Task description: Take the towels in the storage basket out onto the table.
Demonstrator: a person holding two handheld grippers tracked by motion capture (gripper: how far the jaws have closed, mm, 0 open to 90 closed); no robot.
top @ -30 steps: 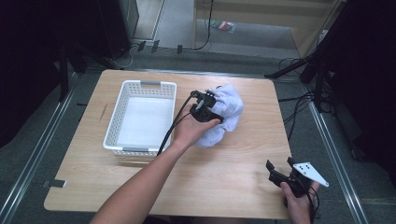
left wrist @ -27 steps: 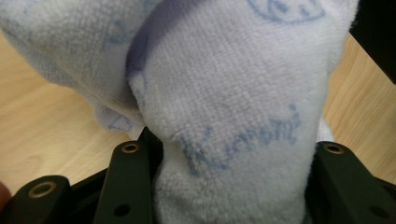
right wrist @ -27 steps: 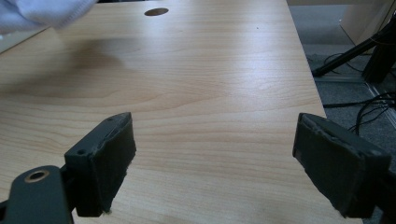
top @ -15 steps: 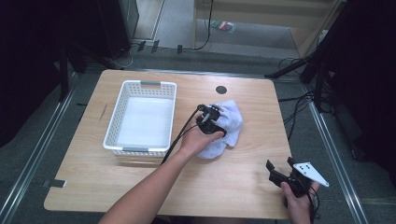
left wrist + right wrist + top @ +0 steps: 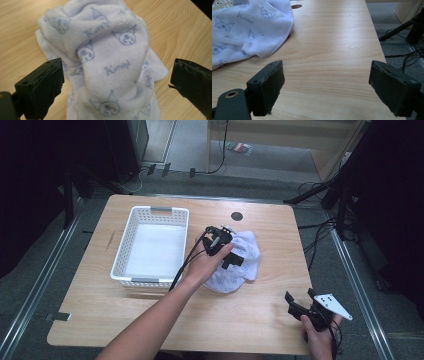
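Note:
A pale lilac towel (image 5: 241,265) printed with blue cartoon faces lies bunched on the wooden table (image 5: 270,320), right of a white plastic basket (image 5: 150,247). My left gripper (image 5: 227,247) hovers over the towel's left part. In the left gripper view it (image 5: 117,72) is open wide, its jaws on either side of a raised fold of towel (image 5: 112,57) without touching it. My right gripper (image 5: 301,298) is open near the table's front right corner. In the right gripper view it (image 5: 325,75) has bare wood between its jaws, and the towel (image 5: 249,27) lies farther off at the upper left.
The basket holds nothing that I can see. A dark round cable hole (image 5: 236,216) sits in the table behind the towel. Cables and stand legs (image 5: 325,200) lie on the floor beyond the right edge.
The left hand and its gripper have come toward the near side, and the towel has shifted that way and spread lower on the table. The right gripper has stayed put.

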